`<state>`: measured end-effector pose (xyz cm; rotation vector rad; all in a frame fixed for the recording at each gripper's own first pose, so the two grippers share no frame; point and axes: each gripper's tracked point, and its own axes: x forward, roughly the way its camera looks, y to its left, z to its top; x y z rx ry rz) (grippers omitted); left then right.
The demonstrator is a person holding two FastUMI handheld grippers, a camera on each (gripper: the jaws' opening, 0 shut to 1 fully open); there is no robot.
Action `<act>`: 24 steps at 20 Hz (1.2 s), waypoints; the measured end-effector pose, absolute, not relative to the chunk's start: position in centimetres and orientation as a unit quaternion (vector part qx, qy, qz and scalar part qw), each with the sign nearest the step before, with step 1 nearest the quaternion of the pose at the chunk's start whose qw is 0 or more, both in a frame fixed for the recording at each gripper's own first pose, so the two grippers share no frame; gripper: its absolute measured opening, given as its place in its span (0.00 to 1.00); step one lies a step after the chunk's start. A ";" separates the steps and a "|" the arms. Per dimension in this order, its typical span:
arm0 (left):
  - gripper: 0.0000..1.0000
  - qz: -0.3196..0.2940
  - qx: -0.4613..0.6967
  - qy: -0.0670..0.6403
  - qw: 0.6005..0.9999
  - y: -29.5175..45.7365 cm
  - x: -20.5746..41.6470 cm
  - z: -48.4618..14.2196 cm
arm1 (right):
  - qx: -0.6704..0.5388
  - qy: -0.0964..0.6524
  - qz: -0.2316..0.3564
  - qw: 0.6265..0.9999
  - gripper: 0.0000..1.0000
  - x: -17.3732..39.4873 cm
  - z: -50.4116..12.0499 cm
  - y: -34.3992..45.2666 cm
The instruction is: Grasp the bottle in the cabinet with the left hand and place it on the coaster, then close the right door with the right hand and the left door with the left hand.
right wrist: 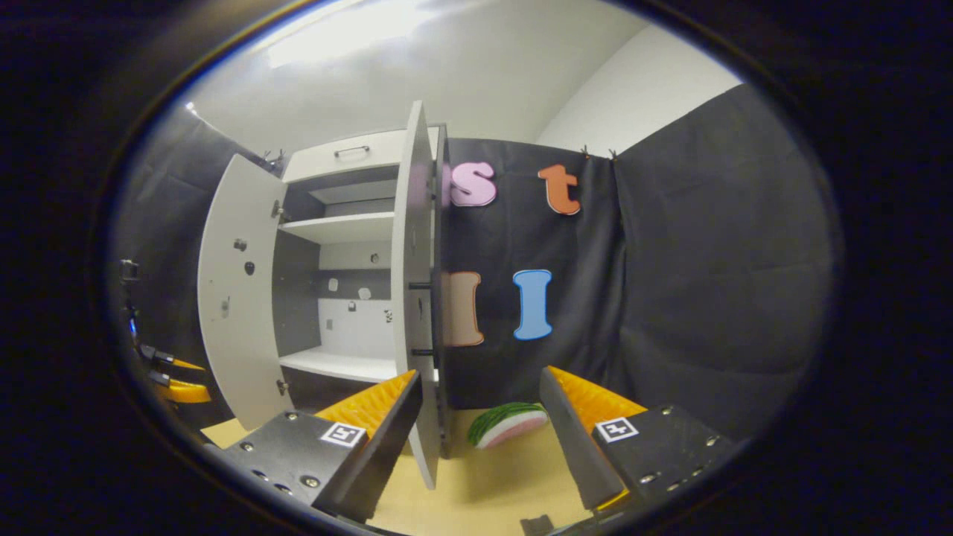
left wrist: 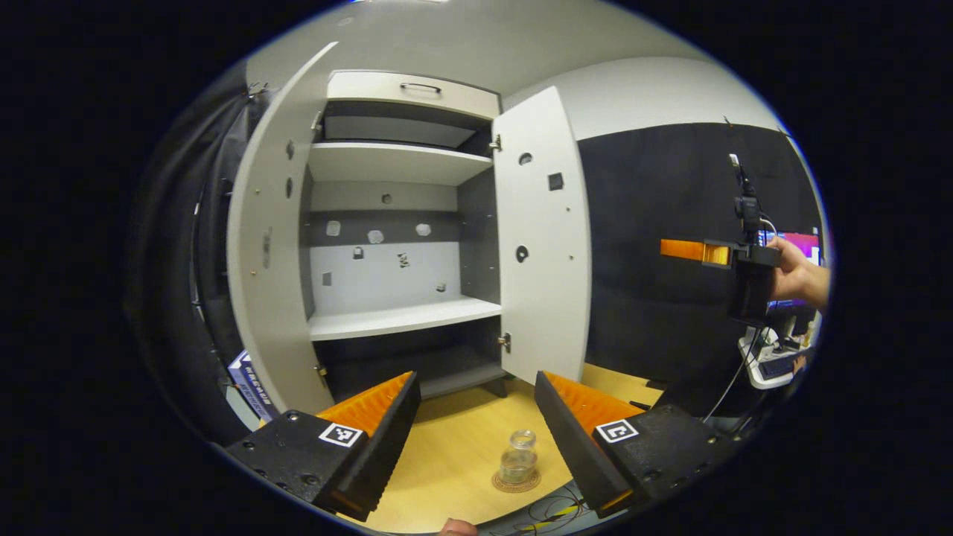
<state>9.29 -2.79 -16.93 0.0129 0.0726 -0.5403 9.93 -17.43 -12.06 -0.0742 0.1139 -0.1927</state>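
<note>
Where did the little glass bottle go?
In the left gripper view, the glass bottle stands on the round coaster on the wooden table, low between the open left gripper fingers, in front of the open cabinet.

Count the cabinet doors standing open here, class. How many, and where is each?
2. The left door swings out on the cabinet's left side. The right door stands open on its right side, seen nearly edge-on in the right gripper view. No others visible.
</note>
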 end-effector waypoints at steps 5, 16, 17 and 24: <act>0.97 -0.221 -0.042 0.051 0.973 1.7 10.9 -16.3 | -0.030 0.038 -0.139 0.989 0.96 16.7 -10.4 -20.8; 0.96 -0.304 -0.055 -0.015 0.951 -3.5 16.3 -12.3 | -0.081 0.101 -0.126 0.983 0.96 25.6 -14.3 -22.0; 0.96 -0.312 -0.056 -0.016 0.948 -4.2 16.9 -12.2 | -0.079 0.108 -0.118 0.984 0.97 25.9 -14.7 -21.4; 0.96 -0.377 -0.057 -0.020 0.924 -9.3 19.9 -10.9 | -0.052 0.104 -0.142 0.983 0.91 25.7 -14.7 -20.6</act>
